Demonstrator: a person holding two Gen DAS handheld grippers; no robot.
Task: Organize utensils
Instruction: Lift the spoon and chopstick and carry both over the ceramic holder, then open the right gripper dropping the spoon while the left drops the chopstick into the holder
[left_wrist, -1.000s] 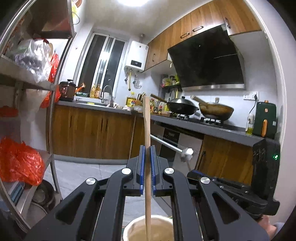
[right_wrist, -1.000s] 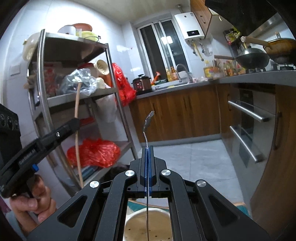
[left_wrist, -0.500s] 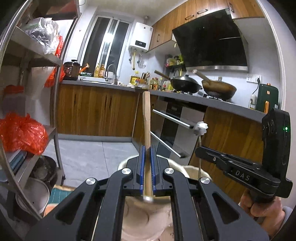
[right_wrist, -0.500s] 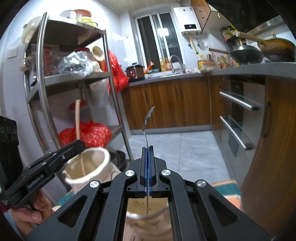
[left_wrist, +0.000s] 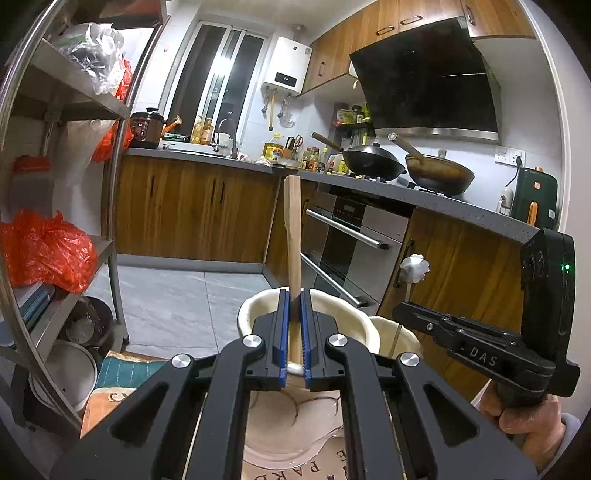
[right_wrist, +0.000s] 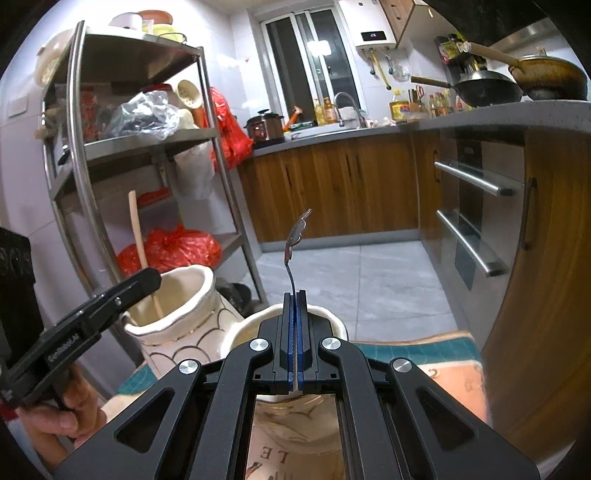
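A steel shelving rack (right_wrist: 147, 147) fills the left of the right wrist view, with red plastic bags (right_wrist: 170, 251) on its lower shelf. Wooden cabinets (right_wrist: 332, 192) run across the middle, and the oven front (right_wrist: 469, 221) stands at the right edge.

Low in the frame, two cream ceramic jars stand just beside each other on a patterned mat (right_wrist: 443, 369). The left jar (right_wrist: 181, 317) sits at lower left; the right jar (right_wrist: 332, 325) sits at lower centre, mostly hidden behind the tool.

The left gripper (left_wrist: 293, 332) has its fingers (left_wrist: 282, 339) pinching a wooden utensil (left_wrist: 293, 229), which stands upright with its lower end inside the left jar. The right gripper (right_wrist: 294, 339) has its fingers (right_wrist: 286, 343) pressed onto the thin handle of a metal spoon (right_wrist: 295, 240), whose bowl points up while the handle reaches down into the right jar.
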